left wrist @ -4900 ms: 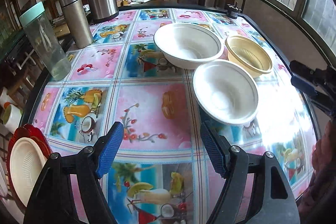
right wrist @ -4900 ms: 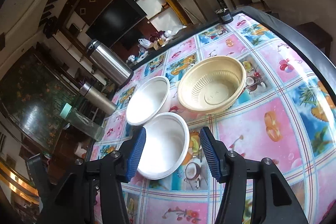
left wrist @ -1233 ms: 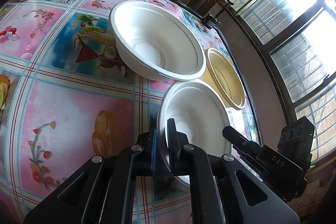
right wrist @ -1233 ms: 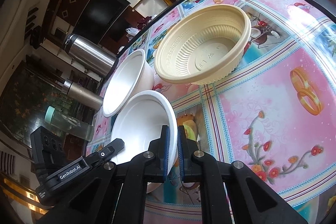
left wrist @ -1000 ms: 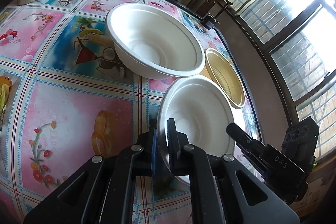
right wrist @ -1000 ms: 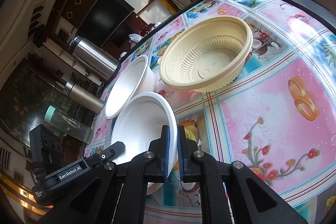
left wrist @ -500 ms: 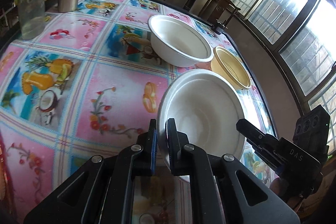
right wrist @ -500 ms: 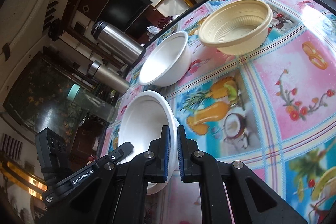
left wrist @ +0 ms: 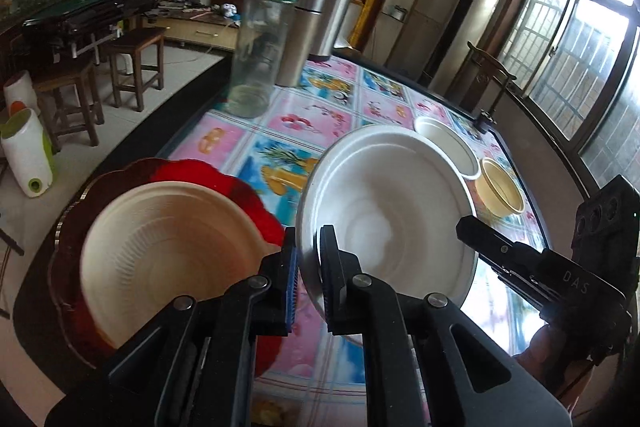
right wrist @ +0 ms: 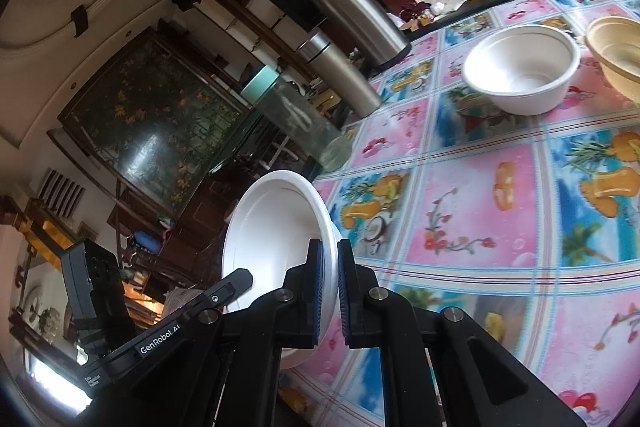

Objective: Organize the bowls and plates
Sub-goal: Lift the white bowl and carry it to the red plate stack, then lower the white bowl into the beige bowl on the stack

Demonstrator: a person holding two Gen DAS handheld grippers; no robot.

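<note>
A white bowl (left wrist: pixel 384 203) hangs above the table, pinched by both grippers at opposite rims. My left gripper (left wrist: pixel 308 267) is shut on its near-left rim. My right gripper (right wrist: pixel 329 287) is shut on the other rim of the same white bowl (right wrist: pixel 276 231); in the left wrist view that right gripper (left wrist: pixel 460 225) comes in from the right. To the bowl's left, a cream bowl (left wrist: pixel 168 247) rests on a red plate (left wrist: pixel 192 175) at the table's near-left edge. Farther off stand a second white bowl (right wrist: pixel 520 67) and a beige bowl (right wrist: pixel 616 47).
A glass jar with a green lid (left wrist: pixel 260 47), a steel flask (left wrist: pixel 300 39) and a large steel thermos (left wrist: pixel 336 3) stand at the table's far-left side. The fruit-print tablecloth (right wrist: pixel 480 207) covers the table. Stools (left wrist: pixel 132 63) stand on the floor to the left.
Both grippers closed on the white bowl, lifted it and carried it left, away from the other two bowls. It now hangs beside the red plate with the cream bowl.
</note>
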